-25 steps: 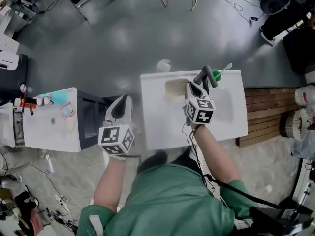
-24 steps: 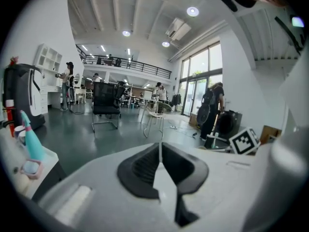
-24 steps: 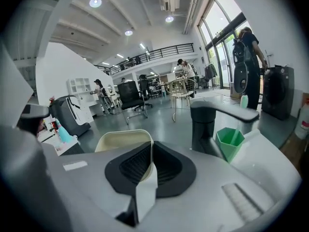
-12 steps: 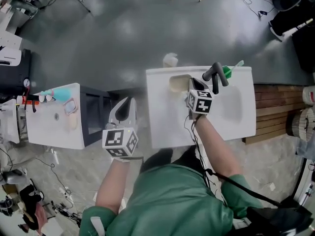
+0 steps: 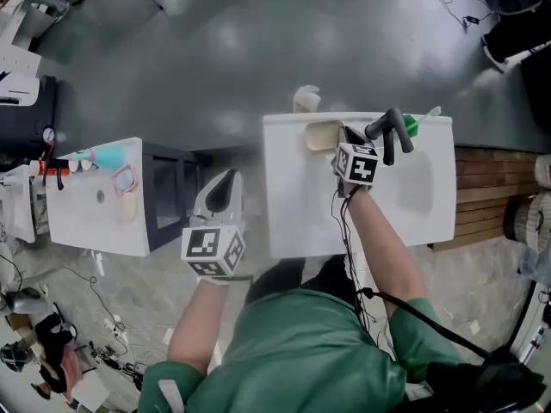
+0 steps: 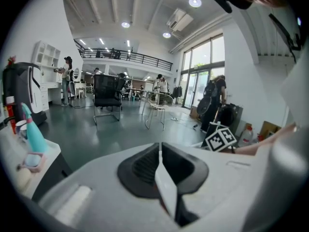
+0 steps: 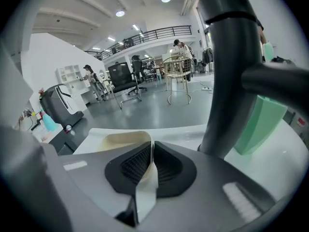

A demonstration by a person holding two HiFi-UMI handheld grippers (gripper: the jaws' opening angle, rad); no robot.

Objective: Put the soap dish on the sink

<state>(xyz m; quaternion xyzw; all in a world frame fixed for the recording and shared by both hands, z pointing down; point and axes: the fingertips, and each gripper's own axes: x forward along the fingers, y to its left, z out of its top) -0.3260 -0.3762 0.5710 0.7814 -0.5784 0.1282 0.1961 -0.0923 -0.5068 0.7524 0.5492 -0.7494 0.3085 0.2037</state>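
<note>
The cream soap dish (image 5: 324, 134) lies at the back left of the white sink top (image 5: 301, 205), left of the dark faucet (image 5: 389, 129). My right gripper (image 5: 343, 135) is shut on the dish's near rim. In the right gripper view the cream rim (image 7: 126, 141) is pinched between the jaws of the right gripper (image 7: 148, 153), and the faucet (image 7: 231, 71) rises close on the right. My left gripper (image 5: 225, 179) hangs over the gap left of the sink. In its own view the left gripper (image 6: 160, 151) is shut with nothing in it.
A green cup (image 5: 410, 126) with a toothbrush stands behind the faucet, and shows as the green cup (image 7: 263, 120) in the right gripper view. A white counter (image 5: 86, 222) at left carries a teal bottle (image 5: 103, 157) and small items. A white lump (image 5: 305, 98) lies on the floor beyond the sink.
My right gripper has carried the soap dish farther back on the sink top, closer to the faucet. The left gripper has stayed about where it was.
</note>
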